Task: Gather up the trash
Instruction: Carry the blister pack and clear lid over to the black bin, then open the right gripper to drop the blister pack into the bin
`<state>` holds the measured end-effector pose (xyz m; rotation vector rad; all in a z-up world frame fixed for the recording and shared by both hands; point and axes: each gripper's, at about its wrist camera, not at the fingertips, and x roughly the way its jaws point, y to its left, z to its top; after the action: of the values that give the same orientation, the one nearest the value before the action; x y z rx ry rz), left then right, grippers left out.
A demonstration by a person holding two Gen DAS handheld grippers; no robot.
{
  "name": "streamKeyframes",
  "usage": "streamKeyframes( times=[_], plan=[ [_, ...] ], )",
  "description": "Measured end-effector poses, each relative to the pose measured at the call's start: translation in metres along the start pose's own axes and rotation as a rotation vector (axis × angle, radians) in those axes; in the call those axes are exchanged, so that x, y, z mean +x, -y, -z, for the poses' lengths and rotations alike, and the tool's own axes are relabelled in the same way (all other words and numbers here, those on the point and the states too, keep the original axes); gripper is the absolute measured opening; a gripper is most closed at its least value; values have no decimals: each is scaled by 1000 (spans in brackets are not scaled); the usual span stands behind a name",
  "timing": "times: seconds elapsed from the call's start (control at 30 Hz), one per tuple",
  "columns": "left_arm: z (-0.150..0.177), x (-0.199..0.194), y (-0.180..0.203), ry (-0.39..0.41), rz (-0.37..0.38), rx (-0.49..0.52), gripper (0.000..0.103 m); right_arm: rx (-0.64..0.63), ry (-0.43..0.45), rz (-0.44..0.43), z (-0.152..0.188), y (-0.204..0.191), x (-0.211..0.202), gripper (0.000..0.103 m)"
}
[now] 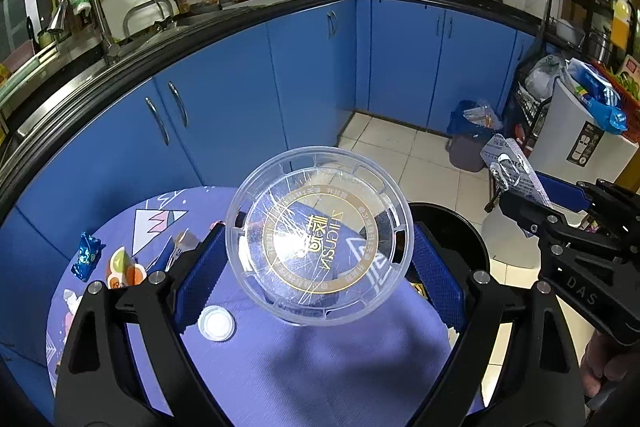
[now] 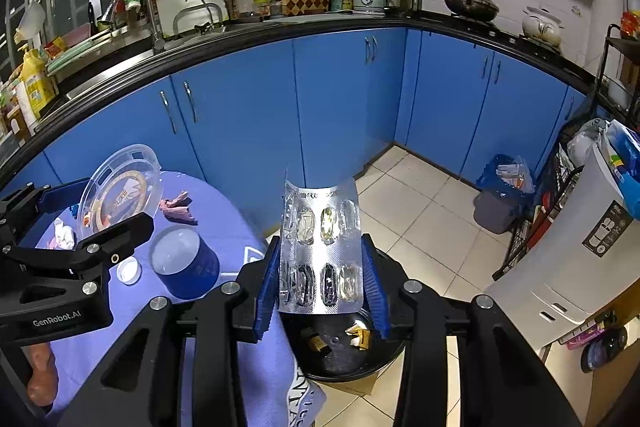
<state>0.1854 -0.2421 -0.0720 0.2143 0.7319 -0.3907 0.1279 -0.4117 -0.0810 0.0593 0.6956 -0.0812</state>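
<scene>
Left wrist view
Left gripper (image 1: 320, 259): two blue-padded fingers at 6 o'clock, pinching a clear plastic lid between them.
Clear plastic lid (image 1: 319, 234): round, scratched, with a gold printed ring; held tilted above the tabletop, at the centre of the view.
Tabletop (image 1: 320, 367): round, covered in a purple patterned cloth, filling the lower half.
Small white cap (image 1: 216, 323): lies on the cloth at 7 o'clock, just beside the left finger.
Wrappers: a blue foil wrapper (image 1: 86, 255) and an orange and green packet (image 1: 124, 267) lie on the cloth at 9 o'clock.
Black bin (image 1: 452, 239): just past the tabletop edge at 3 o'clock, partly hidden by the lid.
Right gripper (image 1: 532, 191): comes in from 3 o'clock, pressed onto a silver blister pack (image 1: 508, 167).
Blue-lined waste bin (image 1: 472, 135): stands on the tiled floor at 2 o'clock, against blue cabinets (image 1: 224, 107).

Right wrist view
Right gripper (image 2: 322, 287): blue-padded fingers at 6 o'clock, clamped on the two side edges of the blister pack.
Silver blister pack (image 2: 320, 247): upright at the centre, its top curling; some pockets look crushed.
Black bin (image 2: 344, 351): directly beneath the pack at 6 o'clock, with a few scraps of trash on its bottom.
Left gripper (image 2: 86, 203): at 9 o'clock, holding the lid (image 2: 120, 187) on edge above the cloth.
Blue jar (image 2: 184, 259): stands on the tabletop at 8 o'clock, its top clear.
White cap (image 2: 129, 270): on the cloth just left of the jar.
Crumpled brown wrapper (image 2: 178, 209): on the cloth at 9 o'clock, beyond the jar.
</scene>
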Motion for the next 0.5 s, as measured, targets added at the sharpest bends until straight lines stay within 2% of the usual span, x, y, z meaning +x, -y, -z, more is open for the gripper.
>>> streamKeyframes(
  times=[0.5],
  plan=[
    [-11,9,11,-2,1,10,88,17,-5,10,-3,12,8,38]
  ],
)
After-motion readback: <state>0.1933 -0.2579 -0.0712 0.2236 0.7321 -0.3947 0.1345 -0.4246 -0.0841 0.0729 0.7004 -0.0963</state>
